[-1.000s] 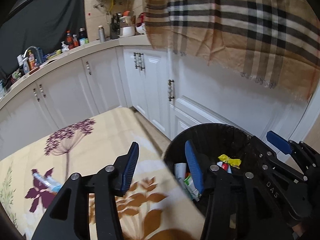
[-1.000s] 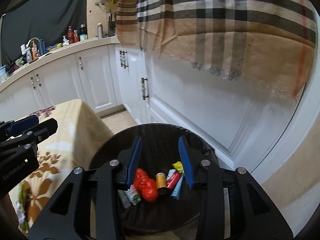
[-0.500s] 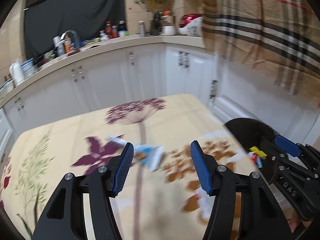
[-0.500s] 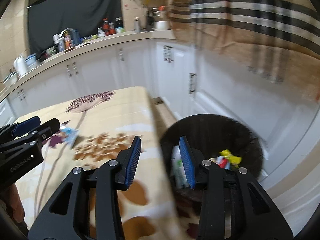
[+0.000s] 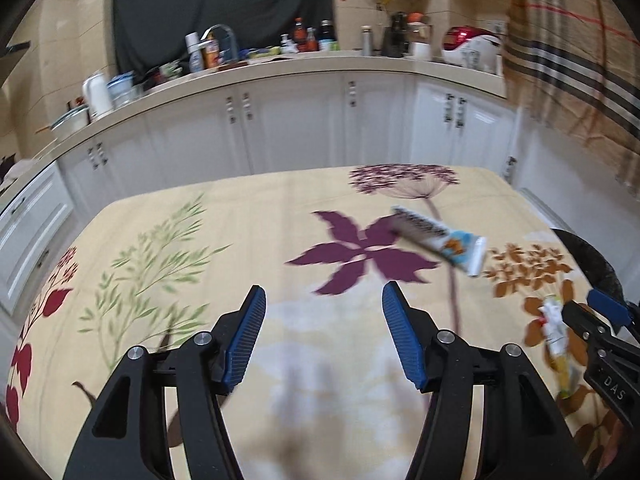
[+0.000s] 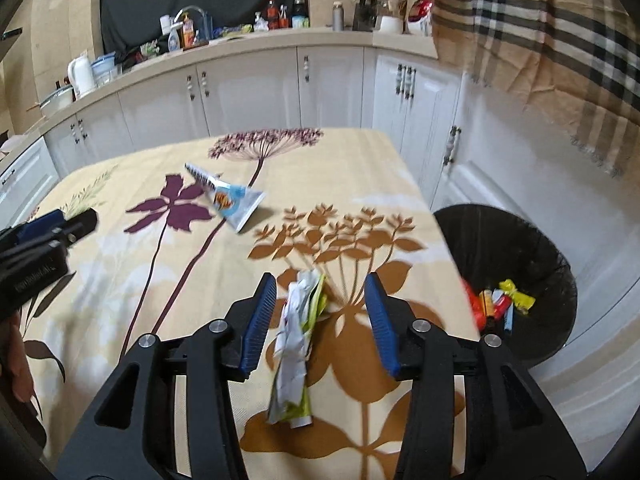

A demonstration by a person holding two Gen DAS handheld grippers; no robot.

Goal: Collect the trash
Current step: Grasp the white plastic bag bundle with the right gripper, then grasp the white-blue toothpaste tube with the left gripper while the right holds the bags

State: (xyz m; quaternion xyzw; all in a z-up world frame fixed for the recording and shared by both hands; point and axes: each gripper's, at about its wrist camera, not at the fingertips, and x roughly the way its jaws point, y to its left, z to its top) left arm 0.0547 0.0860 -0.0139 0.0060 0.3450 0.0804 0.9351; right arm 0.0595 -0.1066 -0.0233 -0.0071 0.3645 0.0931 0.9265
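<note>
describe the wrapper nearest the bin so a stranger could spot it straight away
Start at the flowered tablecloth and go to its corner beside the black bin. There, on the brown flower print, lies a crumpled white and lime-green wrapper. The other item, a blue and white tube, lies flat farther back.

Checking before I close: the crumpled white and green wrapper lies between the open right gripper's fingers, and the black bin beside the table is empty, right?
Not quite: the black bin is not empty. The right wrist view shows red, orange and yellow trash at its bottom. The rest holds: the crumpled white and green wrapper lies between the fingers of the open right gripper.
</note>
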